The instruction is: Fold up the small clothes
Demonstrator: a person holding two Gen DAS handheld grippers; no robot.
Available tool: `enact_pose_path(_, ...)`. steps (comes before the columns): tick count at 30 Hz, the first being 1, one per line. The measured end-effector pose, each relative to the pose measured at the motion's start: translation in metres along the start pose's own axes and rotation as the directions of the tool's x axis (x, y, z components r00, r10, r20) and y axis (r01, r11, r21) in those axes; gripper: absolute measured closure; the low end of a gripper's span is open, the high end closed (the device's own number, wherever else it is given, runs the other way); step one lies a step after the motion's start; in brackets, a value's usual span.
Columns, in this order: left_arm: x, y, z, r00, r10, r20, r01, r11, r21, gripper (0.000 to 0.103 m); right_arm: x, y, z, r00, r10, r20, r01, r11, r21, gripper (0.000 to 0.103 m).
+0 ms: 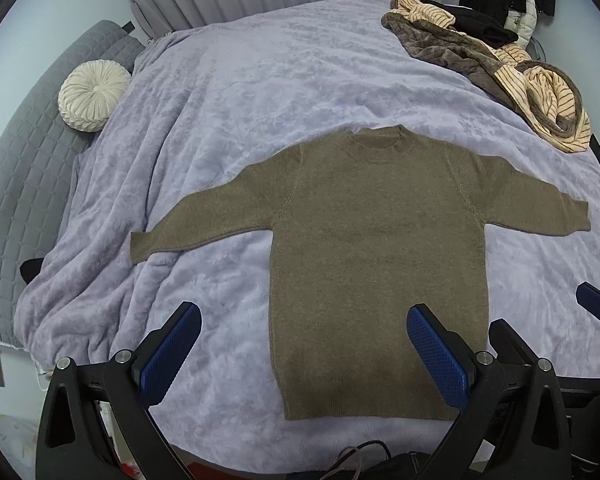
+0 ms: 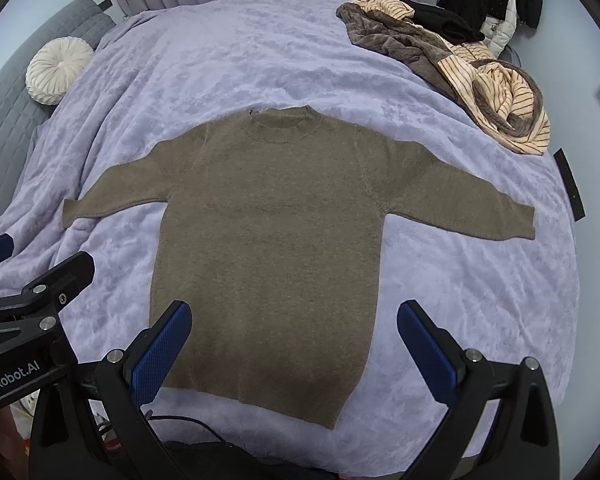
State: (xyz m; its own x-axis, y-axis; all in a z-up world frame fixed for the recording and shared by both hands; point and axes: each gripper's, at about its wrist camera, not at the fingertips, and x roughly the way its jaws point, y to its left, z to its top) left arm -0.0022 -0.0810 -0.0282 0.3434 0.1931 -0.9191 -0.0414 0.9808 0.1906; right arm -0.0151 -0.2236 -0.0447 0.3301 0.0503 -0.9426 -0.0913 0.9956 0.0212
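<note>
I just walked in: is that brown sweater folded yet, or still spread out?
Spread out. The sweater lies flat on the blanket, both sleeves stretched sideways, collar and hem showing, no fold anywhere.

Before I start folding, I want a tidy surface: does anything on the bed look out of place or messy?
The brown sweater lies flat, sleeves spread, nothing odd there. What stands out is a crumpled heap of striped and brown clothes at the far right corner of the lilac blanket, apart from the sweater.
</note>
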Motion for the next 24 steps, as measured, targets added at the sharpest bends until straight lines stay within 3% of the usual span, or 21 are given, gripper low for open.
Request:
enact_pose_path(7, -0.002, -0.010, 0.013, 0.998, 0.030, 0.056, -0.031, 0.999, 0.019, 0.000, 0.006, 0.001, 0.012, 1.000, -0.012, 0.028, 0.013, 0.999, -0.047, 0.001)
enact_pose_path(17, 0.032, -0.021, 0.031, 0.999, 0.037, -0.032, -0.036, 0.999, 0.012, 0.000, 0.036, -0.005, 0.031, 1.000, 0.006, -0.017, -0.007, 0.999, -0.053, 0.001)
enact_pose_path(24, 0.057, -0.039, 0.047, 0.998, 0.033, -0.050, -0.032, 0.999, 0.023, 0.000, 0.063, -0.022, 0.045, 0.999, -0.007, -0.040, 0.006, 0.999, -0.037, 0.001)
